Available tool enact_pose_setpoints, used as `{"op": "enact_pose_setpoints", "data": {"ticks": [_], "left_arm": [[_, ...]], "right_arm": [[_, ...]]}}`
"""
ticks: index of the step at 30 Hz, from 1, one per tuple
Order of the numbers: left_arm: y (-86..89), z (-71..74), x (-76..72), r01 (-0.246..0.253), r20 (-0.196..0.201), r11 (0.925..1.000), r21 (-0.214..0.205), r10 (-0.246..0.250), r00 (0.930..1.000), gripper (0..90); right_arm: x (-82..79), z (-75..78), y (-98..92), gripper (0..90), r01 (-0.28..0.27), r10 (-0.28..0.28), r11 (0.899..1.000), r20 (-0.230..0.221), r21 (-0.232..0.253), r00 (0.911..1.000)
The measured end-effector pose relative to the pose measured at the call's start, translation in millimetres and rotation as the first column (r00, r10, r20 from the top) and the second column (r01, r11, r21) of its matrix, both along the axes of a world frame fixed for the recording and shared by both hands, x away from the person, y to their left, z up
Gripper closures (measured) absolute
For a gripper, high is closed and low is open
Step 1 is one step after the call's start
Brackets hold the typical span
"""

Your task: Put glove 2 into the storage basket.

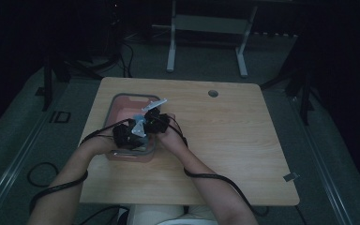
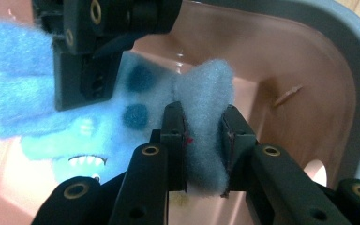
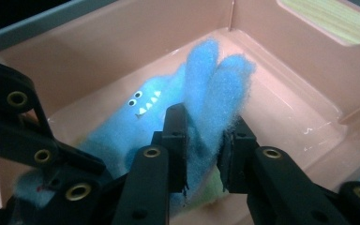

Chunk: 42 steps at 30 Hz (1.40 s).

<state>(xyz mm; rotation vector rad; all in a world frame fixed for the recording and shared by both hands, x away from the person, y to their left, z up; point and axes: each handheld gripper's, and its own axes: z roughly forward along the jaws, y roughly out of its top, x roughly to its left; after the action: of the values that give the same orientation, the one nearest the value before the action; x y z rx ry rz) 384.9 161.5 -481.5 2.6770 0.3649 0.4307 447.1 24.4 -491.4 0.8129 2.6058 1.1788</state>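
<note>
A person seated at a wooden table (image 1: 225, 154) works two tools over a pink plastic bin (image 1: 117, 105) with a grey rim, which sits on the table's left half. In the bin lies a blue fuzzy plush toy (image 3: 145, 122) with a stitched face of small white eyes and jagged white teeth, low against the pink floor.

The left hand-held gripper (image 2: 202, 136) is clenched on a pale blue lobe of the plush, its black pads pressing the fluff in from both sides. The right hand-held gripper (image 3: 205, 140) has the toy's two long, bright blue ears between its pads, the fluff bunched and touching both of them.

In the high view the two tools stand close together above the bin, the left (image 1: 127, 135) near its front edge and the right (image 1: 155, 121) just behind it, black cables trailing back along both forearms. In the left gripper view the other tool hangs just above the plush's head. The room beyond the table is dark.
</note>
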Motion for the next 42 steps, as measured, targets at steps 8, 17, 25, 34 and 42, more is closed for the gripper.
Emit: {"op": "enact_pose_setpoints", "data": {"ticks": [8,17,25,34,42], "left_arm": [[0.2,-1.6,2.2,0.0,-0.018,0.9999,-0.014,-0.001,0.9998,73.1],[4.7,3.5,-0.4,-0.071,-0.007,0.9964,-0.045,0.071,0.9975,42.4],[18.2,34.0,-5.1,-0.178,0.051,0.9562,-0.233,0.195,0.9795,13.7],[3.9,41.2,-20.0,-0.183,0.065,0.9284,-0.323,0.215,0.9745,1.7],[-19.1,40.0,-33.6,-0.174,0.063,0.8978,-0.405,0.217,0.974,1.8]], "right_arm": [[2.5,6.2,-5.7,54.4,0.025,-0.026,0.999,0.02,0.035,0.9995],[0.6,20.9,-22.2,36.9,0.023,-0.029,0.997,0.069,0.076,0.9972],[-6.7,33.5,-41.7,18.1,-0.018,0.011,0.991,0.057,0.131,0.9983],[-19.2,35.7,-66.0,14.5,-0.059,0.053,0.99,0.048,0.126,0.9974],[-31.9,37.1,-93.5,14.7,-0.099,0.091,0.985,0.062,0.142,0.994]]}}
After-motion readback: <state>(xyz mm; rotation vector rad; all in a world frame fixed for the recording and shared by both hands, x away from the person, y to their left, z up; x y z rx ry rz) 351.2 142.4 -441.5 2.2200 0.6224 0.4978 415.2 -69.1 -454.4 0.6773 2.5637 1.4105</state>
